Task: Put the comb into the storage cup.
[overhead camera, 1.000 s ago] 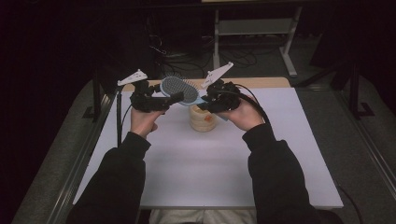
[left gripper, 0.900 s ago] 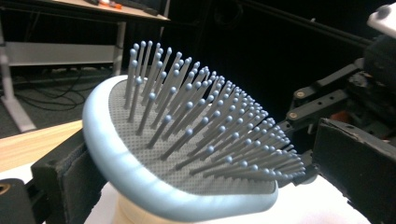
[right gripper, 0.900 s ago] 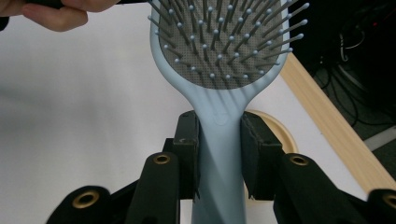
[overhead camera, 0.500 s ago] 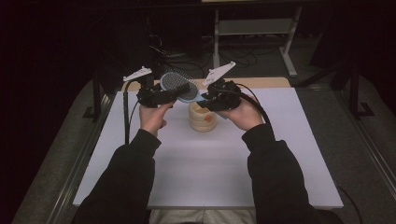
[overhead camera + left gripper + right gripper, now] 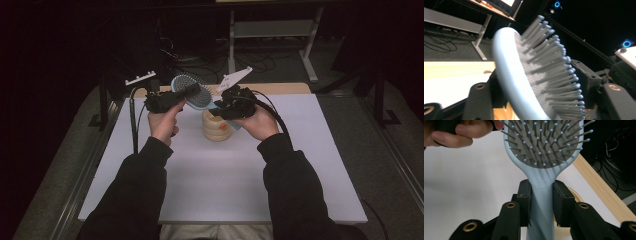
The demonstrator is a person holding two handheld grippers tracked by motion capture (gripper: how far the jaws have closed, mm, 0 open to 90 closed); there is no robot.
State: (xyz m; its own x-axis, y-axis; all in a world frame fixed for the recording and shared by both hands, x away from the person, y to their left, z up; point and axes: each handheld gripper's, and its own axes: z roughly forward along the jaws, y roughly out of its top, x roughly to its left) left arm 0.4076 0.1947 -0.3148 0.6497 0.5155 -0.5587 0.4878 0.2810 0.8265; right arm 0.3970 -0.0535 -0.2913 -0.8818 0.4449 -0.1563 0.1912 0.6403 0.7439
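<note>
above the white counter (image 5: 225,190), the left gripper (image 5: 186,92) has just been closing its jaws on the brush (image 5: 192,90) head, bristles between them; the right gripper (image 5: 541,202) clamps the handle — a two-handed hold, brush aloft, nothing set down yet. a wooden stand (image 5: 216,126) sits just below, well clear — cables lie beyond the counter.

Dark long sleeves (image 5: 135,190) cover both forearms; each black hand-held gripper (image 5: 167,100) has brass-ringed screw holes, a trailing black cable (image 5: 133,125) and a pale three-cornered plate (image 5: 235,77).
</note>
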